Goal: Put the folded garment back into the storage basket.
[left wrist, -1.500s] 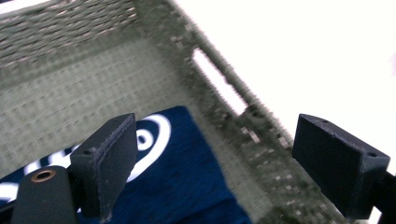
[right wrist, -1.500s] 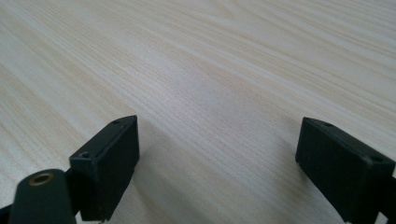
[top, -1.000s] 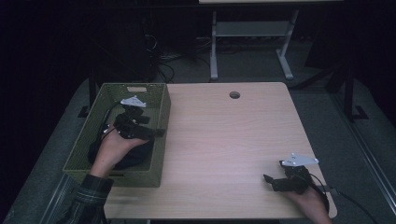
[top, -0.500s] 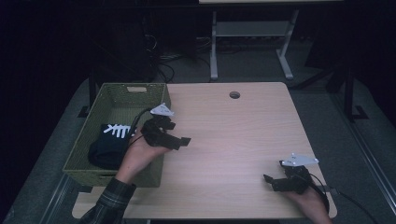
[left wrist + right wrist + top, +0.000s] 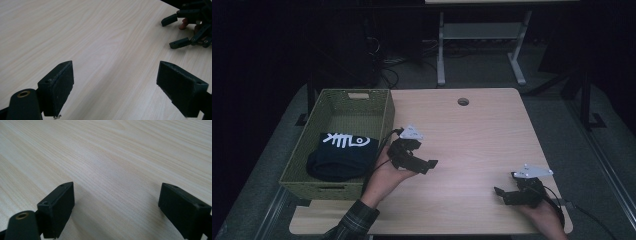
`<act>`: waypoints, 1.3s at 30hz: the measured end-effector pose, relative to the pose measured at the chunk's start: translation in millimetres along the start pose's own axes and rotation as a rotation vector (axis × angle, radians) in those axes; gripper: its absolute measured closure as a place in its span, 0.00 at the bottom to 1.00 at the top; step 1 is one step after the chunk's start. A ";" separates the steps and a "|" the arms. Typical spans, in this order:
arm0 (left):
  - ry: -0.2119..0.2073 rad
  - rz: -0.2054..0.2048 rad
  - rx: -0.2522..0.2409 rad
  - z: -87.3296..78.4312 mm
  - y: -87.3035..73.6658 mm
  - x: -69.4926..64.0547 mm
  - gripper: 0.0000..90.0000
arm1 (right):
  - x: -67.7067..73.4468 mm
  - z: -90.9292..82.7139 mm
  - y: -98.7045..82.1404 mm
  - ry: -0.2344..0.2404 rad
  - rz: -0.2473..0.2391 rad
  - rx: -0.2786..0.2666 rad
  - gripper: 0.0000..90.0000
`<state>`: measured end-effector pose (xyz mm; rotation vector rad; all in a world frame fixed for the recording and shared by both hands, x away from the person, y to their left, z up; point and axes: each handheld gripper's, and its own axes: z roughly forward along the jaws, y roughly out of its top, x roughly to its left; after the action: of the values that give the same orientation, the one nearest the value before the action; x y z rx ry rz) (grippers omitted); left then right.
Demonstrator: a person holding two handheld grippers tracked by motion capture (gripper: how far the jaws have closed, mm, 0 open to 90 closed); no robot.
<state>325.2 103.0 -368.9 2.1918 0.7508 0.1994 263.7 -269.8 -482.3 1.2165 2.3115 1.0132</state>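
A folded dark garment (image 5: pixel 343 156) with a white fishbone print lies in the olive woven basket (image 5: pixel 384 120) at the table's left. My left gripper (image 5: pixel 430 165) hovers over the wood just right of the basket, open, nothing between its jaws (image 5: pixel 115 87). Low over the table's front right, my right gripper (image 5: pixel 501 194) is open and empty too (image 5: pixel 116 207). In the left gripper view the right gripper (image 5: pixel 175 31) appears at the upper right with its jaws apart.
The light wooden table (image 5: pixel 472 135) has a round cable hole (image 5: pixel 463 102) near its far edge. A white desk frame (image 5: pixel 479 45) stands on the dark floor behind. A cable (image 5: pixel 579 207) trails from the right gripper off the table's front right.
My left gripper has come out of the basket and moved right over the table, leaving the dark garment lying in the basket. The right gripper has stayed put.
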 end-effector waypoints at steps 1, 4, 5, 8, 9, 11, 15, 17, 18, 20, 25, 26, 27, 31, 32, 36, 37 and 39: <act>-0.003 0.004 0.003 5.3 -3.1 -2.1 0.16 | 0.0 0.0 0.0 0.000 0.000 0.000 0.15; -0.008 0.004 0.012 14.4 -9.0 -5.4 0.16 | 0.0 0.0 0.0 0.000 0.000 0.000 0.15; -0.006 0.013 0.013 18.6 -11.9 -7.0 0.16 | 0.0 0.0 0.0 0.000 0.000 0.000 0.15; -0.004 0.025 0.023 26.7 -18.6 -8.9 0.16 | 0.1 -0.1 0.0 0.000 0.001 0.001 0.15; 0.002 0.026 0.021 28.7 -20.4 -9.2 0.16 | 0.1 -0.1 0.0 0.000 0.001 0.001 0.15; 0.012 0.020 0.018 33.8 -25.8 -9.2 0.16 | 0.1 0.0 0.0 0.000 0.002 0.001 0.15; 0.020 0.009 0.013 41.8 -35.4 -8.7 0.16 | 0.1 -0.1 0.0 0.000 0.001 0.001 0.15; 0.027 0.012 0.016 46.0 -39.8 -8.4 0.16 | 0.1 -0.1 0.0 0.000 0.001 0.001 0.15; 0.030 0.013 0.017 47.6 -41.2 -8.3 0.16 | 0.0 -0.1 0.0 0.000 0.001 0.001 0.15; 0.031 0.019 0.024 52.0 -44.7 -7.9 0.15 | 0.1 0.0 0.0 0.000 0.001 0.001 0.15; 0.028 0.016 0.044 64.8 -54.4 -8.2 0.15 | 0.1 -0.1 0.0 0.000 0.001 0.001 0.15; 0.027 0.019 0.051 66.6 -55.6 -8.2 0.15 | 0.1 -0.1 0.0 0.000 0.001 0.001 0.15; 0.028 0.019 0.060 69.4 -57.3 -8.5 0.15 | 0.1 -0.1 0.0 0.000 0.001 0.001 0.15; 0.049 0.043 0.081 79.9 -63.0 -9.6 0.14 | 0.1 -0.1 0.0 0.000 0.001 0.001 0.15; 0.056 0.047 0.085 82.8 -65.0 -10.2 0.14 | 0.1 -0.1 0.0 0.000 0.001 0.001 0.15; 0.073 0.070 0.049 85.9 -69.6 -10.7 0.14 | 0.1 -0.1 0.1 0.000 0.002 0.001 0.15; 0.073 0.072 0.033 86.0 -71.3 -10.1 0.14 | 0.1 -0.1 0.0 0.000 0.002 0.001 0.15; 0.075 0.069 0.027 86.0 -72.2 -10.0 0.14 | 0.1 0.0 0.0 0.000 0.001 0.001 0.15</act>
<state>316.5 78.9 -478.7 2.2476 0.7231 0.3097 263.6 -269.7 -482.3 1.2184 2.3115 1.0129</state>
